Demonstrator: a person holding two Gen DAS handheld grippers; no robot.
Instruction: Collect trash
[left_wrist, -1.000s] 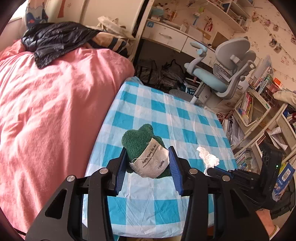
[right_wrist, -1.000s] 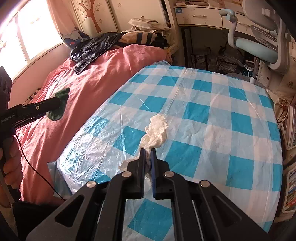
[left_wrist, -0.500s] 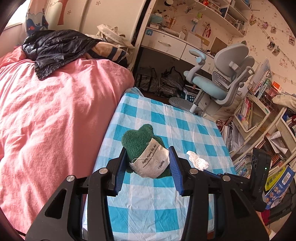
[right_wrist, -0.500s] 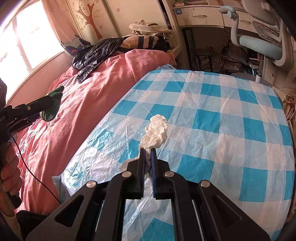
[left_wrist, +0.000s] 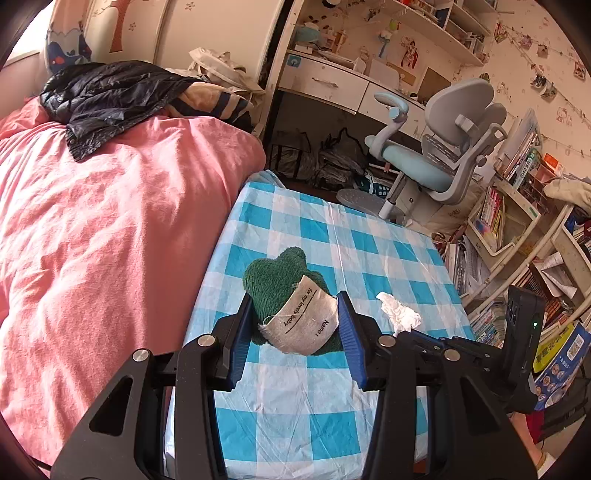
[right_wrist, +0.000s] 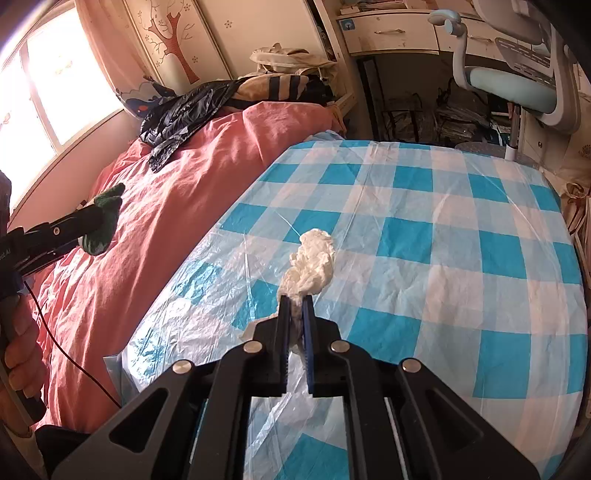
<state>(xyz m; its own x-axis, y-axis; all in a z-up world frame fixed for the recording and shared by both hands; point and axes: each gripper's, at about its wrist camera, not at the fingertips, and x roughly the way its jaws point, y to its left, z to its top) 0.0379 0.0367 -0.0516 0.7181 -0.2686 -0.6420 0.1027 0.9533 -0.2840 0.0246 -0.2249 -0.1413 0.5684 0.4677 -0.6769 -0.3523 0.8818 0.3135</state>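
The right tool (right_wrist: 294, 302) clamps the near end of a crumpled white tissue (right_wrist: 312, 264). The left tool (left_wrist: 291, 326) grips a green fuzzy cloth item with a beige label (left_wrist: 291, 302) above the blue-checked table (left_wrist: 369, 258).

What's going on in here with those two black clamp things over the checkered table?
A person is tidying up with a hand-held gripper in each hand. The left gripper is clamped on a green fuzzy cloth item with a beige label. The right gripper is pinched shut on a crumpled white tissue. Both are held above the blue checkered table, beside a pink bed.
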